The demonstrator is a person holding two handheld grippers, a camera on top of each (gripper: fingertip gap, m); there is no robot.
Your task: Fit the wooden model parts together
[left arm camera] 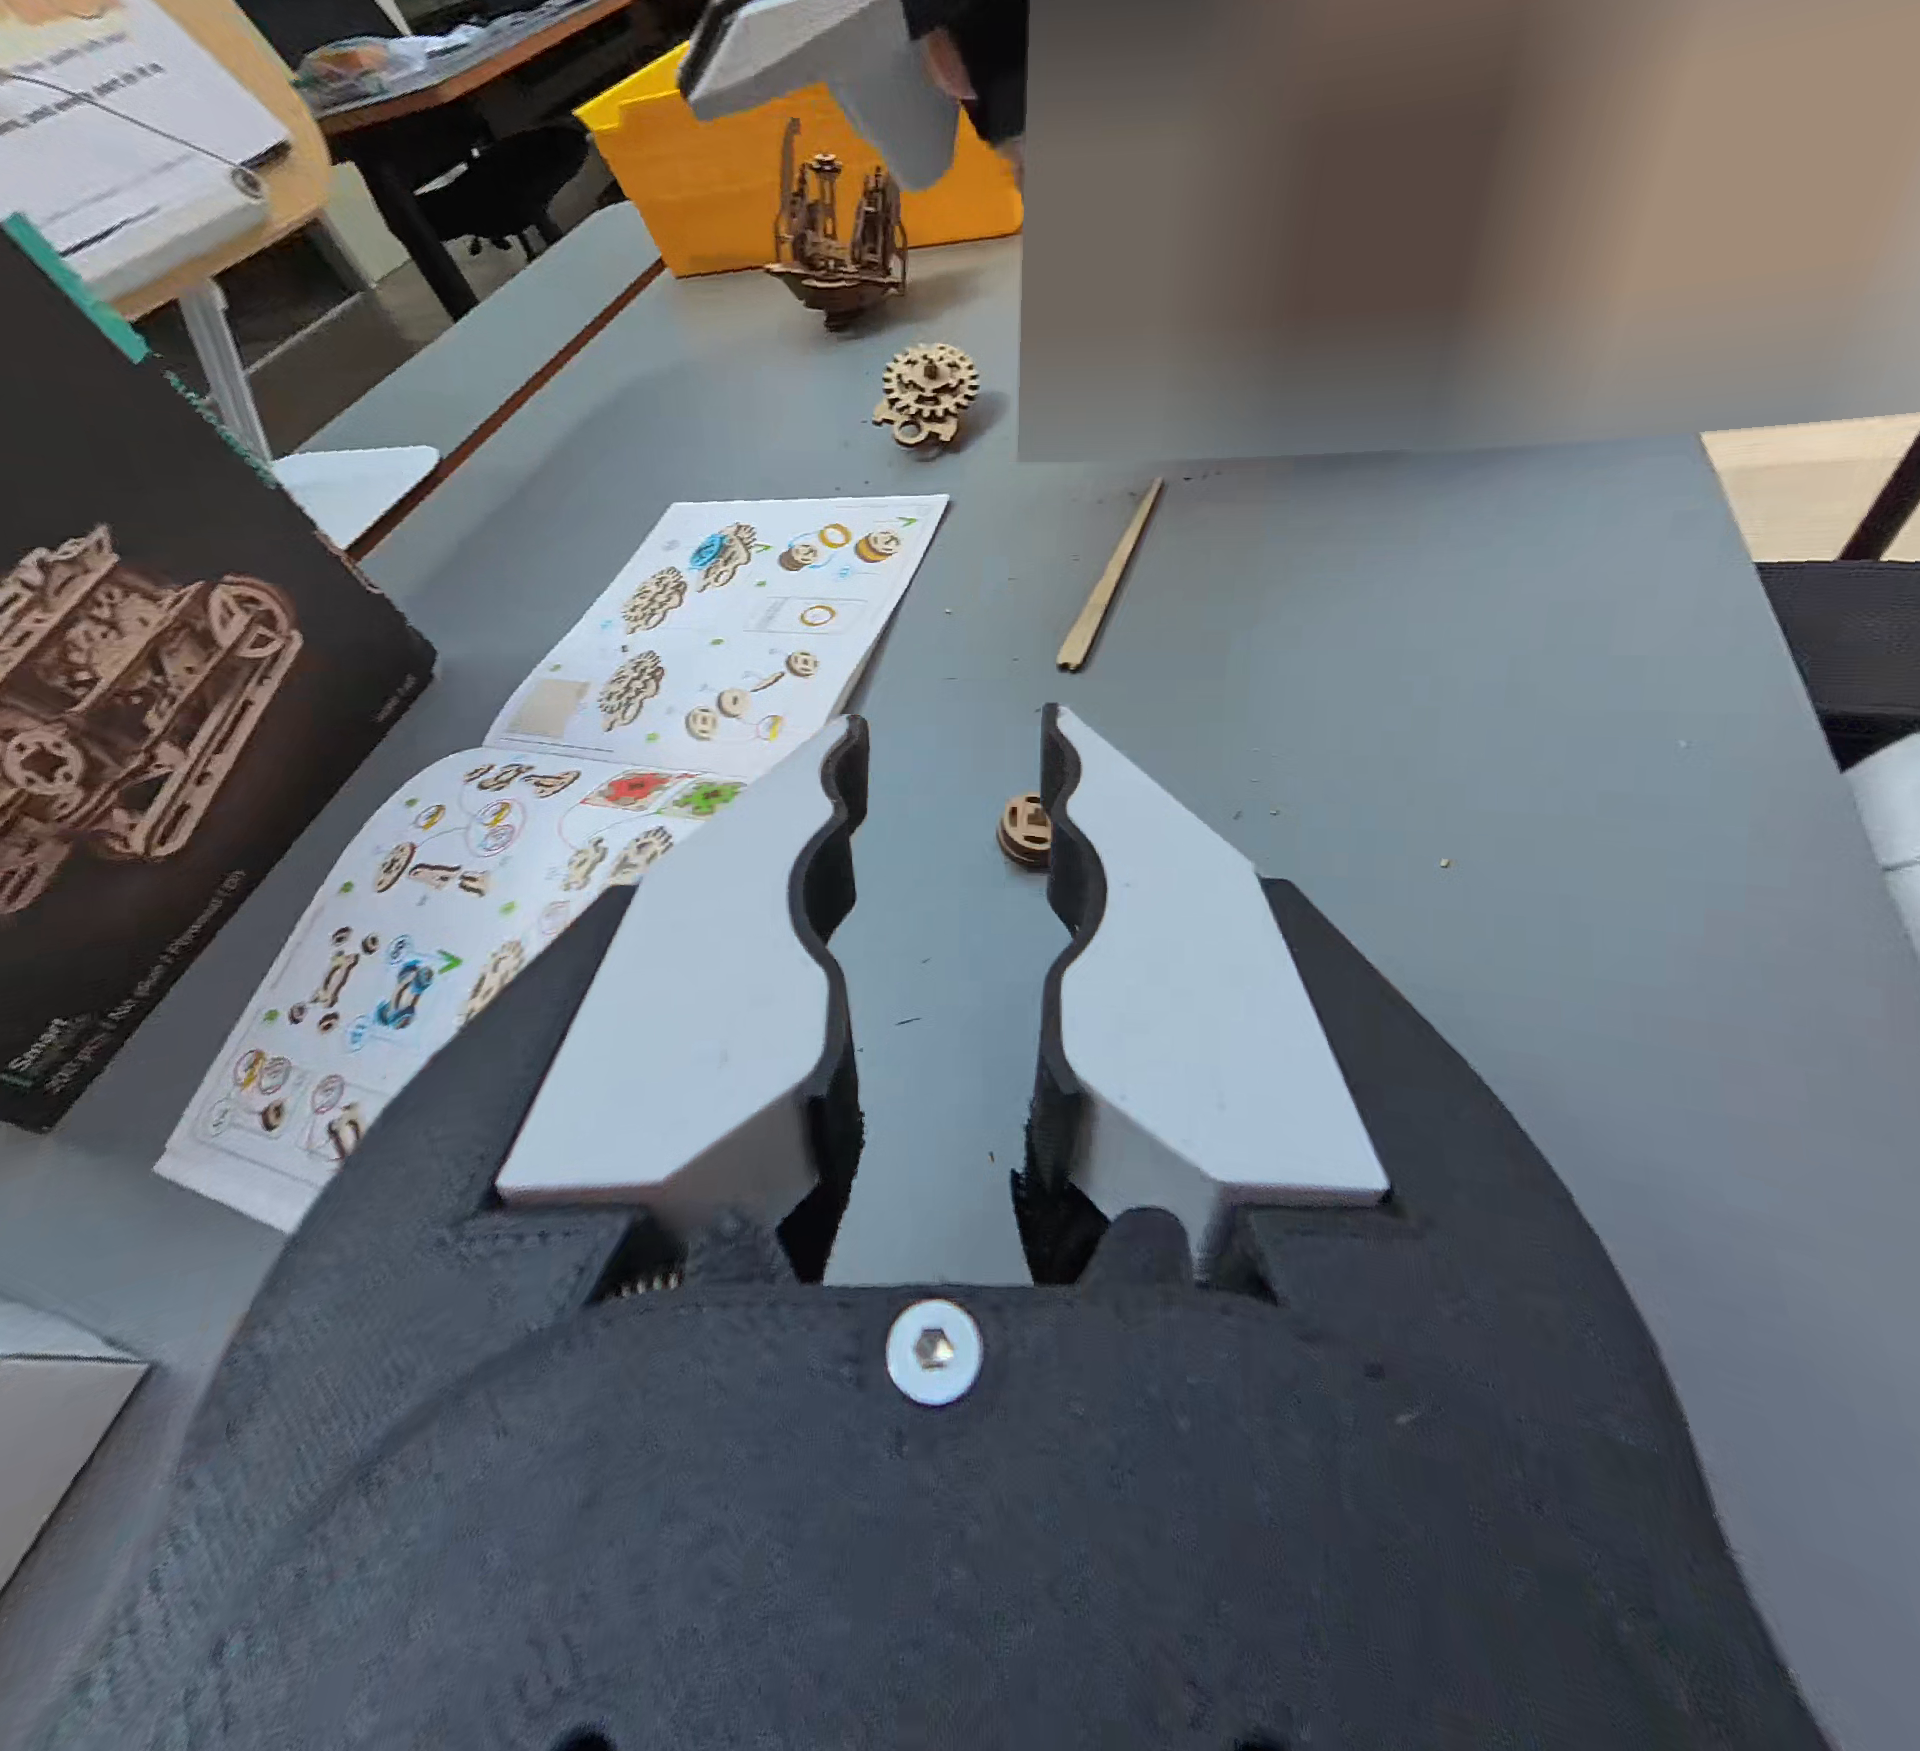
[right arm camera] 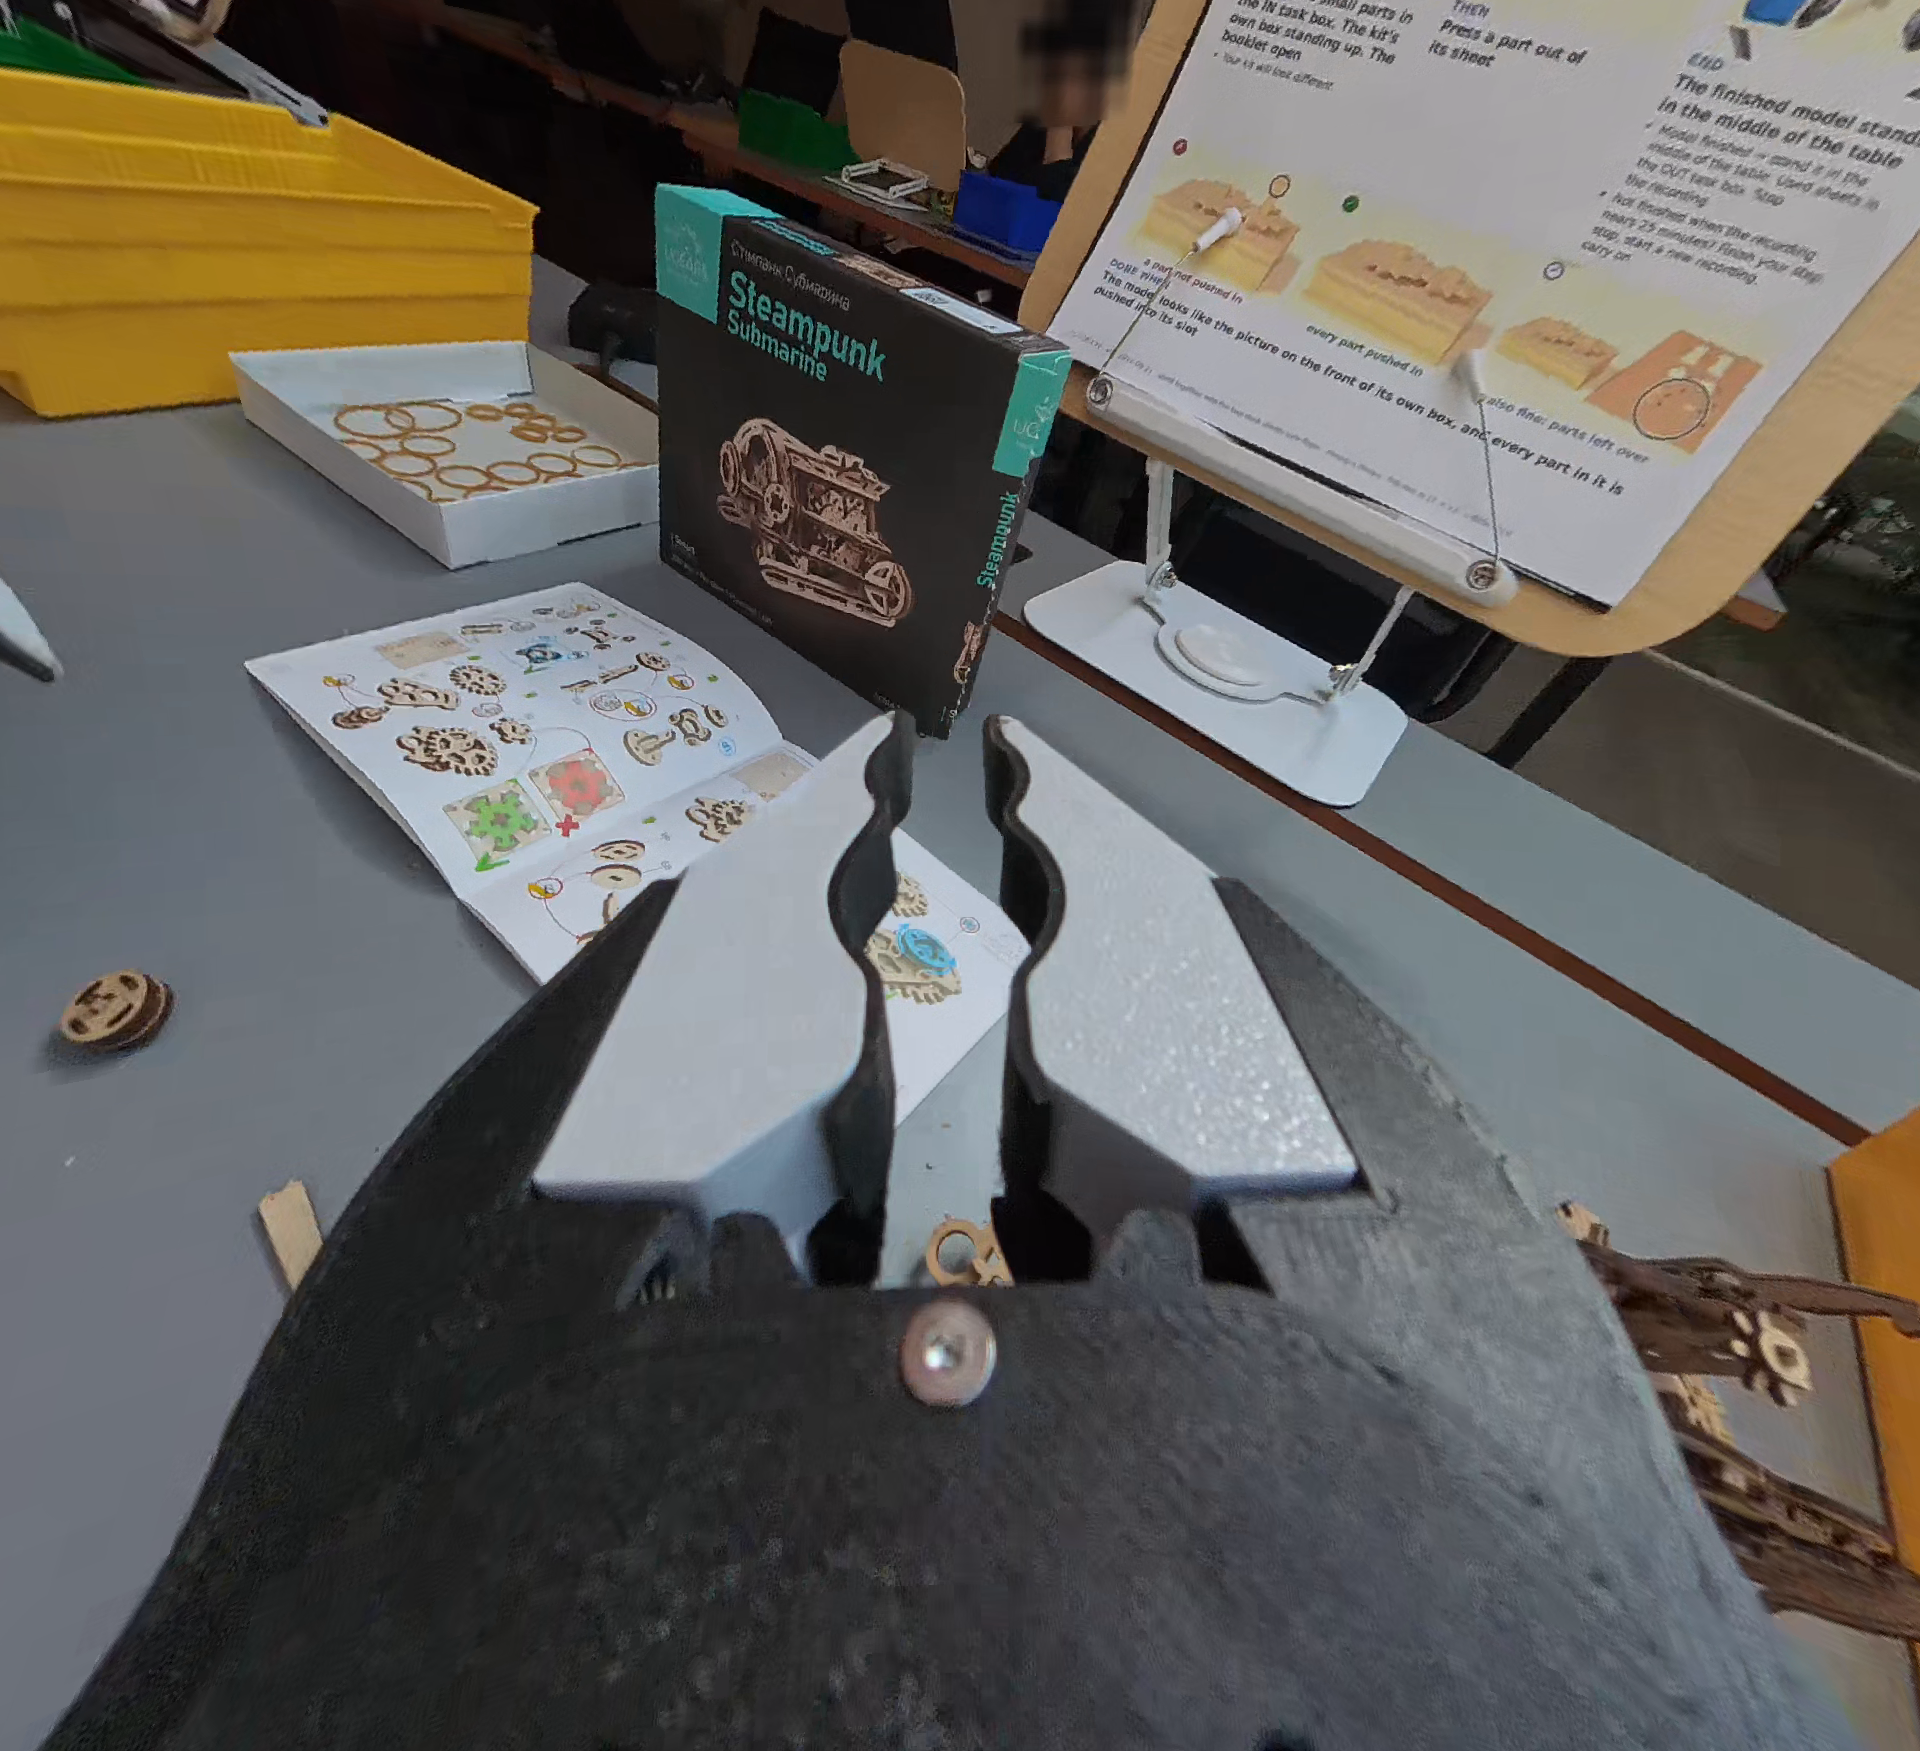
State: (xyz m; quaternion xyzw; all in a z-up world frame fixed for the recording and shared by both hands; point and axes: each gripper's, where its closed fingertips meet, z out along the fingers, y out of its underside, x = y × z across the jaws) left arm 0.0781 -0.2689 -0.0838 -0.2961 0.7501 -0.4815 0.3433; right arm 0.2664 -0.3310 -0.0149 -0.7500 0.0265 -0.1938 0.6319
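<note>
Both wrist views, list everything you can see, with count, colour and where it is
Table: one, grey, under everything.
Instruction booklet: one, white, open flat on table.
Kit box: one, black and teal, upright behind booklet.
Wooden wheel: one, tan, flat on table by left claw tip.
Gear assembly: one, tan, mid table.
Partly built model: one, brown, beside yellow bin.
Wooden stick: one, tan, right of booklet.
Tray of rings: one, white, tan rings inside.
Yellow bins: stacked, far table edge.
Instruction board: one, on white stand.
Left claw: open, empty.
Right claw: open, empty.
</note>
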